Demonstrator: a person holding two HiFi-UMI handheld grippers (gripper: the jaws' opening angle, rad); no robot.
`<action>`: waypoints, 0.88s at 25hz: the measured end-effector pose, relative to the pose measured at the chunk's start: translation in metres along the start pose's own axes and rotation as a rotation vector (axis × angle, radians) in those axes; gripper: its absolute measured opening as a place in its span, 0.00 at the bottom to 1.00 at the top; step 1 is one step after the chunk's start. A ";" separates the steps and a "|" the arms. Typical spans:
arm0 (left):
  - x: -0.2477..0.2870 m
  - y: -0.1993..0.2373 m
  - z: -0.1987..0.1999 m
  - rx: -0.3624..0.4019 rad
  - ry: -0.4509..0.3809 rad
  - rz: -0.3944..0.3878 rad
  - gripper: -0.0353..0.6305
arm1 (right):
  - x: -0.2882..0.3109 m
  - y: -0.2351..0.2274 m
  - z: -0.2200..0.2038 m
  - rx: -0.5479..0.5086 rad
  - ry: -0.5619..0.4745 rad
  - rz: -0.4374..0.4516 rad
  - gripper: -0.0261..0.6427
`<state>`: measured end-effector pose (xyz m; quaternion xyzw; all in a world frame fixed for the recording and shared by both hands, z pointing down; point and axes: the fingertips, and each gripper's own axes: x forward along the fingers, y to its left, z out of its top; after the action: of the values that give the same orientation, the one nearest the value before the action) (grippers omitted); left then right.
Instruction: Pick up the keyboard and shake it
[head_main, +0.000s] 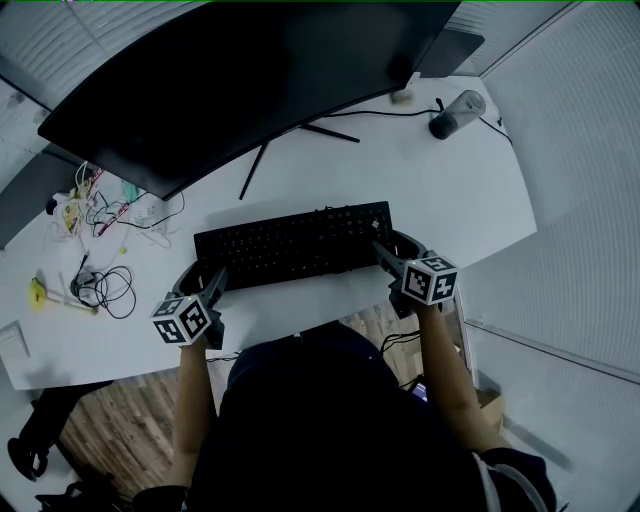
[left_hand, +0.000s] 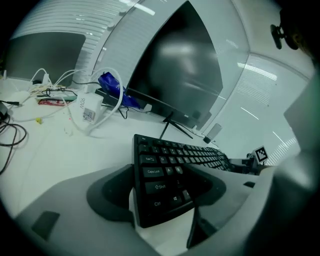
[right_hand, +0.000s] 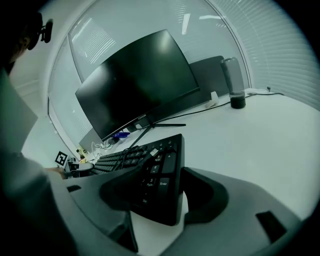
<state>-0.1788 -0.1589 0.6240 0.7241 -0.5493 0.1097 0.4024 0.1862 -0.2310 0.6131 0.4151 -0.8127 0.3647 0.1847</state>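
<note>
**Container.** One bottle (head_main: 456, 113) stands upright at the upper right of the desk (head_main: 440, 200), near the far edge and well apart from the keyboard (head_main: 293, 245). In the right gripper view the bottle (right_hand: 235, 82) shows a pale body and a dark base. Its contents cannot be determined.

**Writing.** In the left gripper view the key legends "Tab", "Caps Lock", "Shift" and "Ctrl" are read on the keyboard (left_hand: 172, 175). In the right gripper view "Enter" is read on the keyboard (right_hand: 150, 175). A small logo is seen on the lower bezel of the monitor (right_hand: 135, 85), but it is too small to read. Print on a white adapter (left_hand: 90, 112) at the upper left is likewise illegible.

**Tools.** The left gripper (head_main: 205, 285) is closed on the left end of the keyboard, with one jaw against the front edge and one against the rear edge. This grip is confirmed in the view of the left gripper (left_hand: 162, 192) itself. The right gripper (head_main: 395, 255) is closed on the right end in the same manner, as shown in the view of the right gripper (right_hand: 165, 192).

**Task item.** The keyboard is located at frame centre in the head view, in front of the monitor (head_main: 250, 70) and between the two grippers. Whether it rests on the desk cannot be determined. Loose cables (head_main: 105, 285) lie at the left of the desk.
</note>
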 end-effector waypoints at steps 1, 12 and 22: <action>0.003 0.002 -0.002 -0.003 0.008 0.000 0.53 | 0.004 -0.003 -0.003 0.008 0.009 0.001 0.43; 0.026 0.013 0.006 -0.004 0.020 0.014 0.53 | 0.043 -0.024 0.002 0.045 0.049 0.015 0.43; 0.033 0.017 0.000 0.038 0.067 0.031 0.53 | 0.055 -0.031 0.002 -0.009 0.098 0.009 0.43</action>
<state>-0.1817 -0.1837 0.6513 0.7189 -0.5444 0.1505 0.4051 0.1787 -0.2746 0.6587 0.3921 -0.8062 0.3818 0.2248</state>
